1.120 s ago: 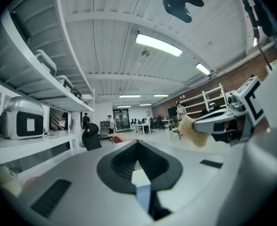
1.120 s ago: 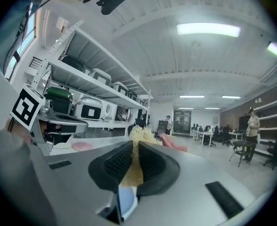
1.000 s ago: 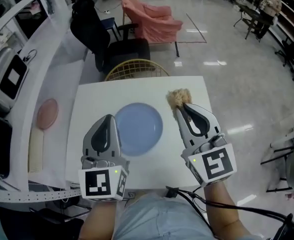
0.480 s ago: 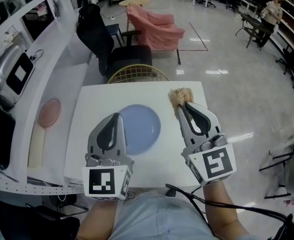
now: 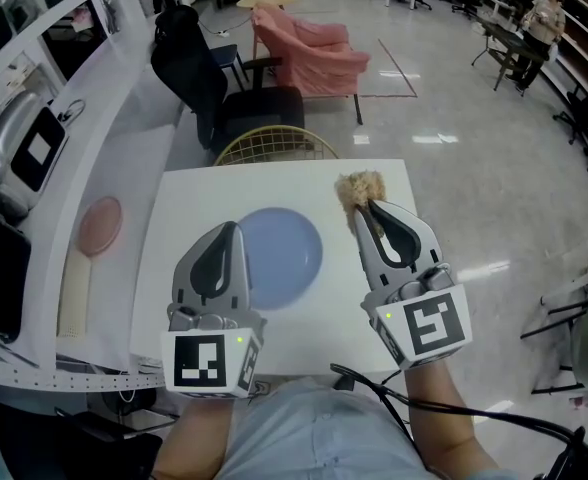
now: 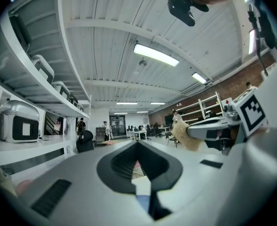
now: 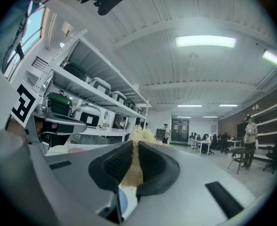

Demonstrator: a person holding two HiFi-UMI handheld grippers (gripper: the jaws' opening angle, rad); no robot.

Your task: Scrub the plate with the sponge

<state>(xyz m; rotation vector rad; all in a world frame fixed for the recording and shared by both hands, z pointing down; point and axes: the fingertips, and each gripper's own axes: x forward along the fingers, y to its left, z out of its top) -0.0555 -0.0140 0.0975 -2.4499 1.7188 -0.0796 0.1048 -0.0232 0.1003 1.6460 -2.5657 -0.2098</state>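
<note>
One plate [image 5: 282, 253], one sponge [image 5: 359, 190] (tan, fibrous), one table [image 5: 184, 218].

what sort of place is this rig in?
Probably a lab or open-plan workshop, not a kitchen: wall shelves of appliances, office desks with people behind, a white table holding the plate.

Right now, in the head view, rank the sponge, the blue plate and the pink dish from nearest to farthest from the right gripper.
1. sponge: clamped between the jaws of the right gripper, at their tip.
2. blue plate: on the white table, to that gripper's left.
3. pink dish: far left, on the side counter, off the table.
</note>
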